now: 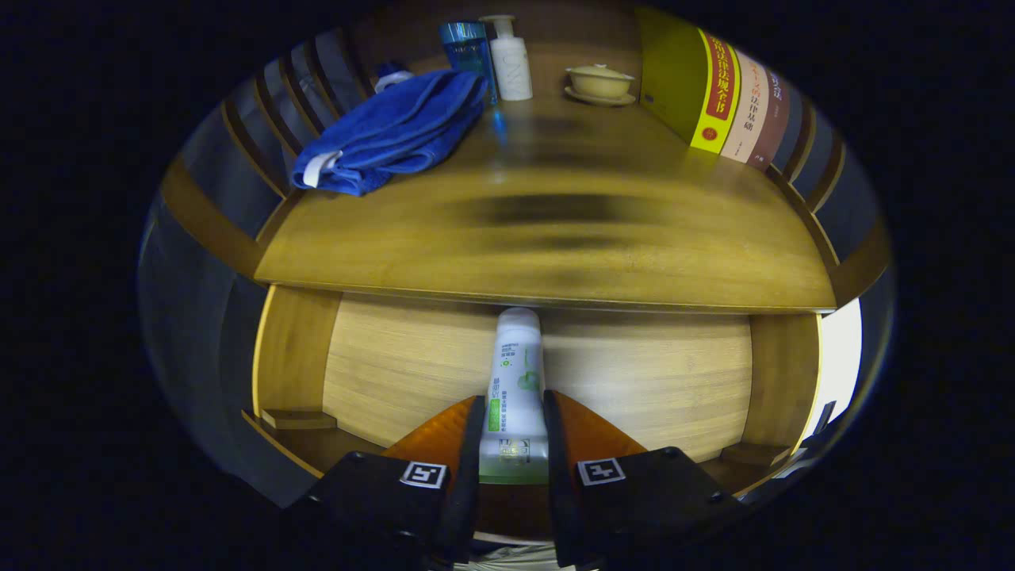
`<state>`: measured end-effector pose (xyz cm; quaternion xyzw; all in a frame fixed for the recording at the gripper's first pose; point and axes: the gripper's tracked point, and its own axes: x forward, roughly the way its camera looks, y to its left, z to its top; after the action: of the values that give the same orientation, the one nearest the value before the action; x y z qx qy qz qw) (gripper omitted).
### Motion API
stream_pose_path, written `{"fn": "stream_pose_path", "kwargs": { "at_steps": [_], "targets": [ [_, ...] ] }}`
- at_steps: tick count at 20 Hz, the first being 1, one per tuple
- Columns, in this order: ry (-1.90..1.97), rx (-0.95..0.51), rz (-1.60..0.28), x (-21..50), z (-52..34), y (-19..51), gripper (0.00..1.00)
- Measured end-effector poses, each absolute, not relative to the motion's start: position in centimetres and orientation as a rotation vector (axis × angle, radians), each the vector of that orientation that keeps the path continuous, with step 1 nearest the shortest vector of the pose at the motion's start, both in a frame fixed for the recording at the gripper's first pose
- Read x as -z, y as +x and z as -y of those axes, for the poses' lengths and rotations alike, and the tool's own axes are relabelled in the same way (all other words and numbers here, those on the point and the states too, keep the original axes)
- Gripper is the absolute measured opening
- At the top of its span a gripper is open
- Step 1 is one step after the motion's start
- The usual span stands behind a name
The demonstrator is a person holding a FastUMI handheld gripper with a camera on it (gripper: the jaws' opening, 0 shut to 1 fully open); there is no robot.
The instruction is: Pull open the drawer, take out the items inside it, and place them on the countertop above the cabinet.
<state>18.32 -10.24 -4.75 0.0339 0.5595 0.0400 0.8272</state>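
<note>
My gripper (514, 412) is shut on a white tube with green print (517, 373), both fingers pressing its sides near the lower end. The tube points forward, its cap end reaching up to the front edge of the wooden countertop (547, 238). Beneath the tube lies the open drawer (396, 373), its pale wooden floor showing on both sides of the fingers. The countertop stretches beyond and above the tube.
On the countertop a folded blue towel (392, 131) lies at the back left. A blue bottle (469, 49), a white pump bottle (510, 63) and a small lidded bowl (599, 82) stand at the back. Upright books (718, 99) lean at the right.
</note>
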Motion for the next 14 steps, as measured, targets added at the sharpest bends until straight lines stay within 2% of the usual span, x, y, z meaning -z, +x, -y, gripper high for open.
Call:
{"fn": "stream_pose_path", "kwargs": {
  "at_steps": [1,3,11,13,14],
  "targets": [
    [0.072,-0.082,-1.178,6.9,7.5,19.6,0.46],
    [0.078,-0.106,-1.159,3.2,8.2,18.3,0.46],
    [0.087,-0.183,-0.999,-3.8,7.0,14.2,0.46],
    [0.089,-0.102,-0.898,-7.1,8.8,15.5,0.10],
    [-0.013,-0.040,-0.844,-8.4,11.5,16.5,0.10]
  ]
}}
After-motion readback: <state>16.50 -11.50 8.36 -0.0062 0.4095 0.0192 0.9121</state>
